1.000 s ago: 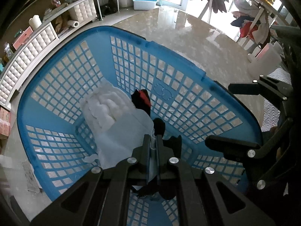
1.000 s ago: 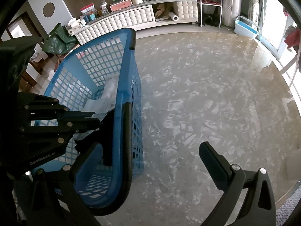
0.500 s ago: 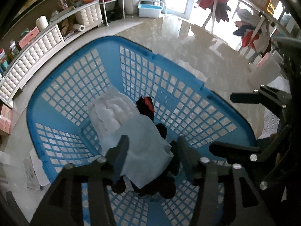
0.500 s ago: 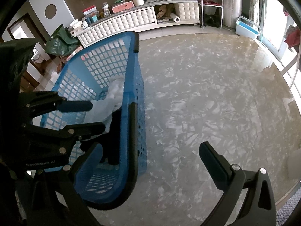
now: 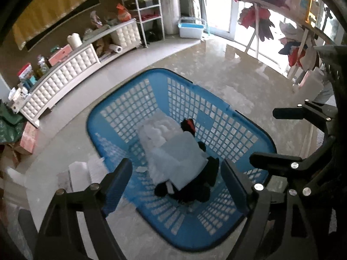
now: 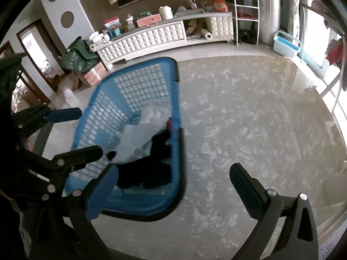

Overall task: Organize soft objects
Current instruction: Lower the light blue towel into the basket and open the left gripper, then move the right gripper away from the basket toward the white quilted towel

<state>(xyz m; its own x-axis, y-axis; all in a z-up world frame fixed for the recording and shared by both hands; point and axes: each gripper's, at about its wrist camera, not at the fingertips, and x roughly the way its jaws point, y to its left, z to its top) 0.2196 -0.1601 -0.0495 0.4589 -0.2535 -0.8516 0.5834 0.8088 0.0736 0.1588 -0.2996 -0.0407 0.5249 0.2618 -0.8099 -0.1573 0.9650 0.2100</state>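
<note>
Blue plastic with a square lattice forms the basket (image 5: pixel 216 117), which stands on a glossy beige floor (image 5: pixel 227 71); its rim is smooth and rounded, and its corners are round. Inside it lie the soft things in one heap. A white cloth (image 5: pixel 173 149) lies on top: its far part is puffy and quilted, its near part is a smoother, pale sheet with soft folds. In the left wrist view its long axis runs from the far left of the basket toward the near right. Under it and beside it, at the near end, is a black garment (image 5: pixel 195 188), crumpled and matte, with a small white patch at its near left edge. At the far edge of the white cloth a black piece with a red spot (image 5: pixel 189 123) sticks up.

The left gripper (image 5: pixel 175 179) hangs above the basket with its fingers wide apart and nothing between them; the heap shows in the gap, below. The right gripper (image 6: pixel 173 188) is also spread wide and empty, over the basket's near rim and the floor beside it. A white tufted cabinet (image 6: pixel 151 36) stands by the far wall.
</note>
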